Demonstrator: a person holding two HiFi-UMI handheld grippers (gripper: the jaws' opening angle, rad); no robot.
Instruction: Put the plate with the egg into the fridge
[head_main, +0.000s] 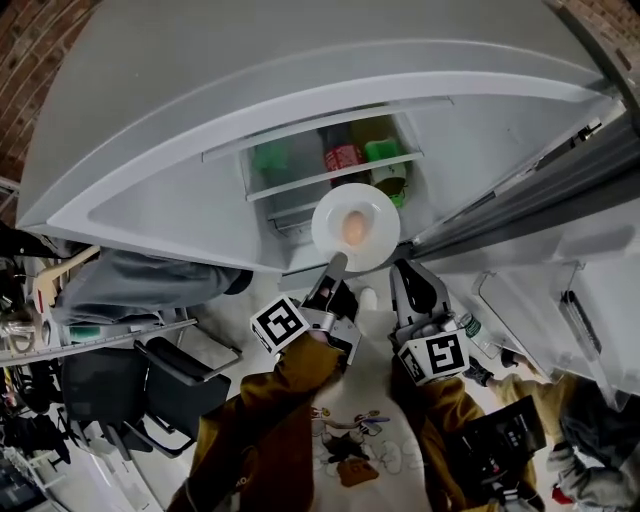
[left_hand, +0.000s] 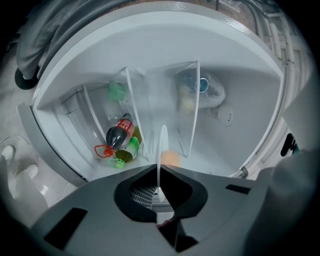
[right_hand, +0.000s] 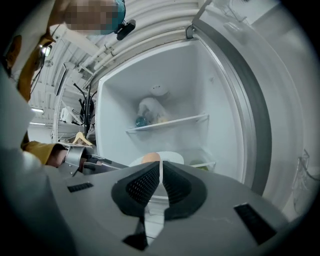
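Observation:
A round white plate with a brownish egg on it hovers in front of the open fridge, level with its lower shelves. My left gripper is shut on the plate's near rim. In the left gripper view the plate shows edge-on between the jaws, with the egg beside it. My right gripper sits just right of the plate, shut with nothing held. In the right gripper view the plate and egg lie beyond the closed right gripper.
The lower compartment holds a cola bottle and green containers. A glass shelf higher up carries a pale bundle. The fridge door stands open at the right. A black chair is at the left.

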